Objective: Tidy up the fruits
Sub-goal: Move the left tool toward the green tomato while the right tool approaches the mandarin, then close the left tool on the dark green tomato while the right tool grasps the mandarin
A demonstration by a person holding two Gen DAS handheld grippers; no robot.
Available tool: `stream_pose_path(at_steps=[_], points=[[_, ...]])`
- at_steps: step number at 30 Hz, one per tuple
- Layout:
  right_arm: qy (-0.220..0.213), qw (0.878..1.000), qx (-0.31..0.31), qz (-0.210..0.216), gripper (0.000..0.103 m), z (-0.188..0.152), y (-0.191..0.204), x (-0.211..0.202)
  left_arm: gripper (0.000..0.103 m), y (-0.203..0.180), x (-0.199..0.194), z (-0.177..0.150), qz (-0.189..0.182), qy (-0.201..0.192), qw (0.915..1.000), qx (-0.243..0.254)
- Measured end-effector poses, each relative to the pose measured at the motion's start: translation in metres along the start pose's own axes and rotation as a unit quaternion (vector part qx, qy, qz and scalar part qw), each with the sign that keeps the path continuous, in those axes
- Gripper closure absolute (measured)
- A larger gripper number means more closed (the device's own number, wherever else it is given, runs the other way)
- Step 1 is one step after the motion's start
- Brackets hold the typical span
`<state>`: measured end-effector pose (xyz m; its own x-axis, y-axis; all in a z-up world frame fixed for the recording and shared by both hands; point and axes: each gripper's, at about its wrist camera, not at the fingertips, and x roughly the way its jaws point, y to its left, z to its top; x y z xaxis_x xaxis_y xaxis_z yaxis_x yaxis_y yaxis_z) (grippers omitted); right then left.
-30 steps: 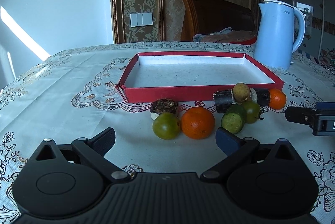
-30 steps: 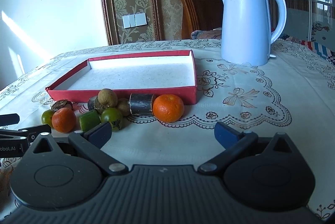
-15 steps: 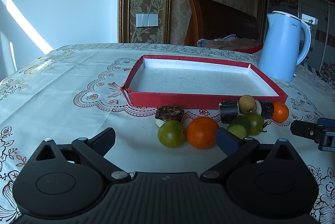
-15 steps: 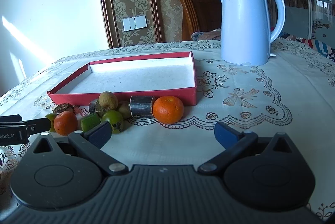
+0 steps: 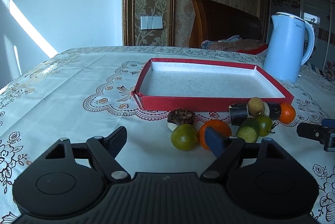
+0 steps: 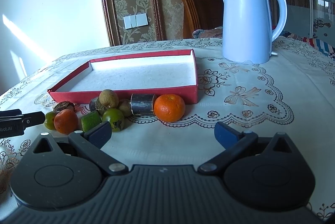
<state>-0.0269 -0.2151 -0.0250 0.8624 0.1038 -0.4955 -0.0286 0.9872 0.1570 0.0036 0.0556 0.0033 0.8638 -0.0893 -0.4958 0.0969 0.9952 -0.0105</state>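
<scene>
My left hand-held gripper is closing on nothing; the green fruit and the orange lie ahead and to its right, nearer this hand than the other. My right hand-held gripper hangs released, with the second orange just ahead. All the fruit sits on the surface against the near wall of the red tray, whose long axis runs across my view. A blue kettle stands behind; patterned wallpaper beyond.

Orange partly hidden behind fingertip (left view); chair half behind kettle
</scene>
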Motion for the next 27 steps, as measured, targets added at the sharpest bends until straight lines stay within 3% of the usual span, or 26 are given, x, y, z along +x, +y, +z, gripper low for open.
stream_pose_path(at_steps=[3, 11, 15, 16, 18, 27], points=[[0.000, 1.000, 0.001, 0.000, 0.000, 0.000, 0.000, 0.000, 0.036, 0.005, 0.010, 0.001, 0.000, 0.023, 0.9997, -0.007], [0.002, 1.000, 0.001, 0.000, 0.000, 0.000, 0.000, 0.001, 0.036, -0.005, 0.015, 0.002, -0.011, 0.018, 0.9997, 0.010], [0.002, 1.000, 0.001, 0.001, 0.000, 0.000, 0.000, 0.001, 0.036, -0.005, 0.018, 0.007, -0.021, 0.018, 0.9996, -0.005], [0.003, 1.000, 0.001, 0.001, 0.000, 0.000, 0.000, 0.001, 0.038, -0.004, 0.019, 0.006, -0.022, 0.015, 0.9996, -0.008], [0.003, 1.000, 0.001, 0.001, 0.000, 0.000, 0.000, 0.001, 0.053, -0.001, 0.020, 0.004, -0.024, 0.018, 0.9995, -0.011], [0.013, 1.000, 0.013, 0.010, 0.000, 0.003, -0.004, 0.005, 0.054, 0.002, 0.021, 0.001, -0.045, 0.021, 0.9986, -0.017]])
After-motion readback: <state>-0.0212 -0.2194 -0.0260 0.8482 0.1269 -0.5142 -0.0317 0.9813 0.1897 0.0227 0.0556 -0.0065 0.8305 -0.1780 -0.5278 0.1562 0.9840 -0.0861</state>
